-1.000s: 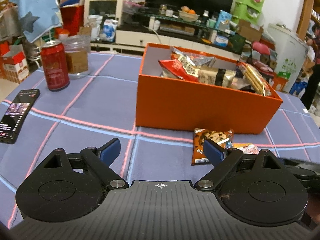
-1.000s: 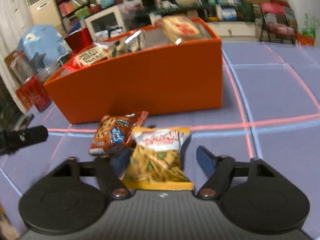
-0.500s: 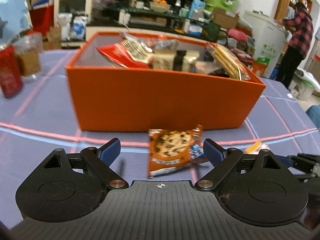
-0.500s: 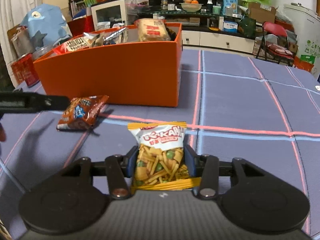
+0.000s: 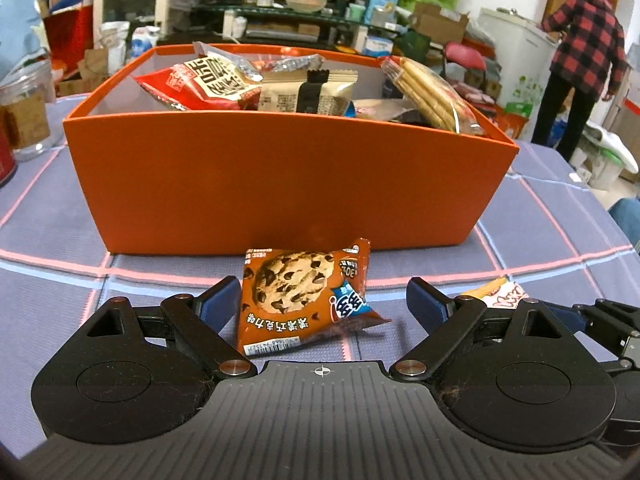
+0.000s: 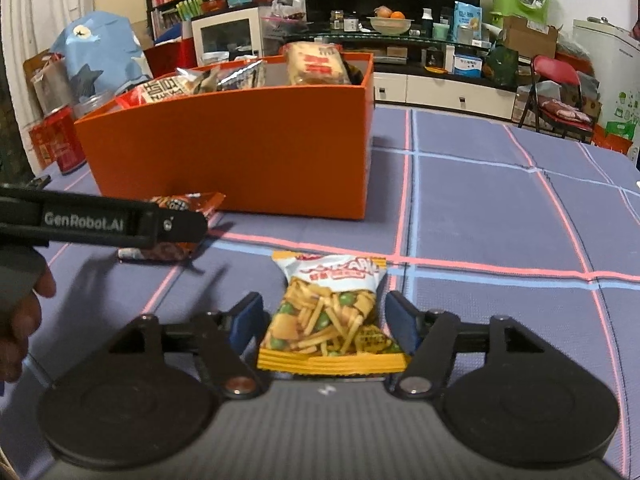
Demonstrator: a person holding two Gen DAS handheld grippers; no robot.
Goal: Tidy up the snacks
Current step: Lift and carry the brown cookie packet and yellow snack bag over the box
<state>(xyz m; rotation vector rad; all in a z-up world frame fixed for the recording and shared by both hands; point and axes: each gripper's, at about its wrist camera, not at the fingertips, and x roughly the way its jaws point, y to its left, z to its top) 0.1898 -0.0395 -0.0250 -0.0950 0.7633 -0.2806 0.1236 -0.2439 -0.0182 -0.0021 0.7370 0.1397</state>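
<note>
Since half a second ago, our left tool (image 5: 316,300) has moved closer over the cookie packet (image 5: 300,296), which now lies between its wide-open fingers on the worktop (image 6: 500,208), just in front of the orange box (image 5: 280,184). Our right tool (image 6: 326,320) remains closed on the pea-and-stick snack bag (image 6: 330,316), its fingers narrow and pressing both sides of the bag, which sits low over the cloth. That cloth is purple-blue with pink and light blue lines. At the left edge stand a red can (image 6: 60,140) and a clear jar (image 5: 26,108). Beyond lies a cluttered room: a TV stand (image 6: 440,84), bookshelves (image 6: 176,0), a red folding chair (image 6: 560,92), and a person in a plaid shirt (image 5: 580,52).
</note>
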